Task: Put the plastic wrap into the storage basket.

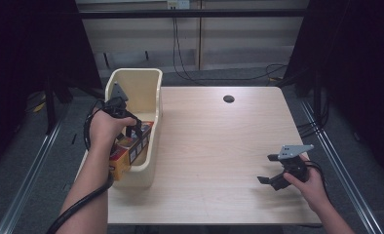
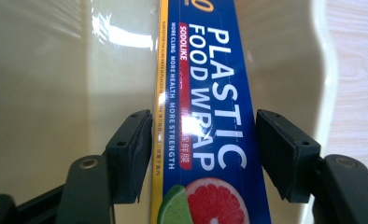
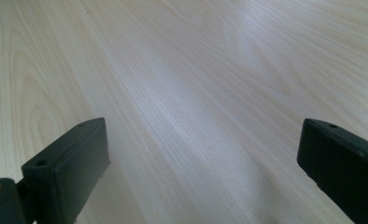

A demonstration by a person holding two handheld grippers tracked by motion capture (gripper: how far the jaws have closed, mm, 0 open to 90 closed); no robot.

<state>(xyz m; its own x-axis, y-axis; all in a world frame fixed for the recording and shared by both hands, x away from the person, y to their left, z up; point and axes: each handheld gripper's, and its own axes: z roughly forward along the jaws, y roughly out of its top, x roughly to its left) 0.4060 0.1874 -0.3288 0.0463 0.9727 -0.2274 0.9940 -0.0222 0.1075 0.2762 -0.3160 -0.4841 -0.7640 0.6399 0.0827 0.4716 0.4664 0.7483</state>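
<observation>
**Plastic wrap box in the bin, left jaws astride it**

While the left gripper [image 1: 133, 127] reaches down into the cream plastic bin [image 1: 153, 83] at the table's left edge, its two black jaws stand on either side of a long blue box of plastic food wrap [image 2: 210, 140]. Seen along the left gripper view, the left pad sits at the box's yellow edge, while the right pad stands just off the blue face with a sliver of bin wall showing between — so the pads bracket the box narrowly, not clamping it. That box lies inside the bin, running lengthwise along it, its printed face with the lime and grapefruit picture turned up toward the camera. From the high view, the box's orange and yellow end [image 1: 122, 153] shows at the bin's near end, under the left hand [image 1: 105, 129].

Well apart from all this, the right gripper [image 1: 270, 170] hovers over the pale wooden table [image 1: 214, 146] near its right front corner, held in the right hand [image 1: 313, 187]. Its jaws are spread wide — nothing between them but bare wood grain.
</observation>
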